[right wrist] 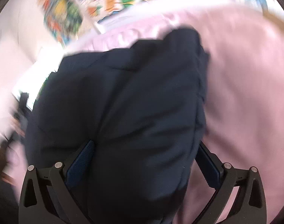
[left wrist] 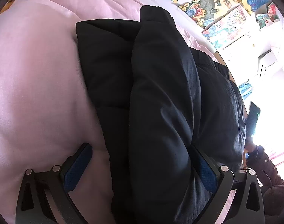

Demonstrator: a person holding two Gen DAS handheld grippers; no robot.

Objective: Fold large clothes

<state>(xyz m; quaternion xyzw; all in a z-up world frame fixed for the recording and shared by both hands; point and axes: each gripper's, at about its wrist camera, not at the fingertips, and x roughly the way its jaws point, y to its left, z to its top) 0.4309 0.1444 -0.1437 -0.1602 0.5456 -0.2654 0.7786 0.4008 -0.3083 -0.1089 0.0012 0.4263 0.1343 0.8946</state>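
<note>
Two grippers work over one black padded jacket [left wrist: 160, 97] that lies bundled on a pink bedspread [left wrist: 39, 78]. Taking the jacket as the landmark: the pink bedspread spreads out under it and on every side of it, and colourful pictures [left wrist: 213, 5] hang on the wall beyond its far end.

From the left wrist camera, a long sleeve [left wrist: 160, 65] runs lengthwise over the jacket's quilted body, its cuff at the far end. The left gripper [left wrist: 142, 160] stands spread wide at the jacket's near end. One blue-padded finger [left wrist: 78, 166] sits over bare pink bedspread just beside the jacket's edge, while the other finger is partly buried in the dark fabric. A thick fold of jacket fills the gap between them, yet the fingers are far apart and not squeezing it.

The right wrist camera's picture is blurred. There the jacket [right wrist: 119, 102] appears as a rounded dark mass, with the bedspread [right wrist: 244, 84] beside it and the pictures [right wrist: 108, 1] smeared beyond its far end. The right gripper [right wrist: 143, 158] is likewise spread wide at the jacket's near end, with bulging fabric between its fingers; whether the pads press the cloth cannot be told.
</note>
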